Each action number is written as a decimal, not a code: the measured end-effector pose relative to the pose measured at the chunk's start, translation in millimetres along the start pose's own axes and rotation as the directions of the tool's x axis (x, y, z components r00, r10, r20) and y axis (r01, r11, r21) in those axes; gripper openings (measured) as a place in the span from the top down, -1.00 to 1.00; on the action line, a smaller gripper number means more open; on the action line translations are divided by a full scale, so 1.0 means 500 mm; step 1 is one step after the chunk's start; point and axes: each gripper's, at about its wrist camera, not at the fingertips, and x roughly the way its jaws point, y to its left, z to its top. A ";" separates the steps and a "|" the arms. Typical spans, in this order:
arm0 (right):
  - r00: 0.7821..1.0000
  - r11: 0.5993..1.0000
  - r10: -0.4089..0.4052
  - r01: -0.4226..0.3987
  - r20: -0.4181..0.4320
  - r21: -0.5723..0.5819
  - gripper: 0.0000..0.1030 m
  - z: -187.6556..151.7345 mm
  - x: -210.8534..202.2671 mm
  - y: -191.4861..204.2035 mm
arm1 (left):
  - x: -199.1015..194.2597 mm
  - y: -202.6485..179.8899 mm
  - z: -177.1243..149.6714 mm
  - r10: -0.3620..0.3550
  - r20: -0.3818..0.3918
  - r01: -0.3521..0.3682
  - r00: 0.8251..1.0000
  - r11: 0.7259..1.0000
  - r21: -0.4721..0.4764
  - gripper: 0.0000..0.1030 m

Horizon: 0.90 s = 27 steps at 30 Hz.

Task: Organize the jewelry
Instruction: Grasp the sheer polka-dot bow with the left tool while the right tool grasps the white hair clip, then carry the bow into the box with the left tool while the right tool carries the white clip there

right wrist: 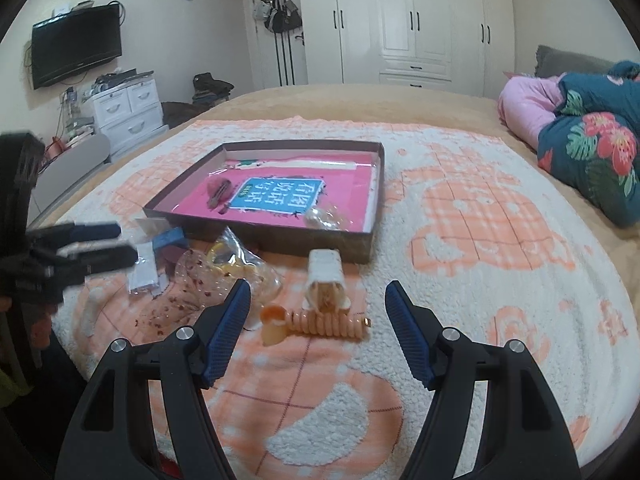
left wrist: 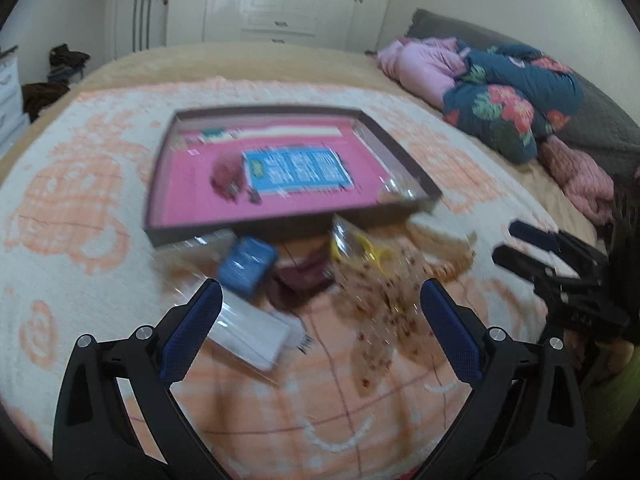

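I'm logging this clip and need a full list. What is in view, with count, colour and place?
box: one, dark brown with pink lining, middle of the blanket
booklet: one, blue, inside the box
clear bags: a few, one with yellow pieces, in front of the box
small blue box: one, left of the bags
spiral hair tie: one, orange, in front of the right claw
white pouch: one, behind the hair tie
blanket: one, white and orange, over the bed
floral bedding: one heap, teal and red, far right
wardrobe: one, white, back wall
television: one, black, left wall
left claw: open, empty
right claw: open, empty
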 end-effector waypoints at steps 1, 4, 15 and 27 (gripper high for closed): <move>1.000 1.000 0.000 0.000 0.001 0.001 -0.27 -0.001 0.001 -0.003 | 0.006 -0.006 -0.004 -0.006 -0.009 0.006 1.000 1.000 0.009 -0.76; 1.000 1.000 -0.003 0.003 -0.007 -0.014 -0.24 -0.003 0.010 -0.005 | 0.026 -0.026 -0.019 -0.032 -0.049 0.034 0.998 0.999 0.036 -0.65; 0.996 0.998 0.058 -0.056 -0.063 0.030 0.04 0.007 0.075 -0.022 | 0.083 -0.073 -0.054 -0.067 -0.133 0.079 0.989 0.993 0.088 -0.11; 0.997 0.998 0.059 -0.058 -0.052 0.009 0.45 0.006 0.095 -0.010 | 0.067 -0.078 -0.054 -0.121 -0.110 0.131 0.987 0.987 0.094 0.89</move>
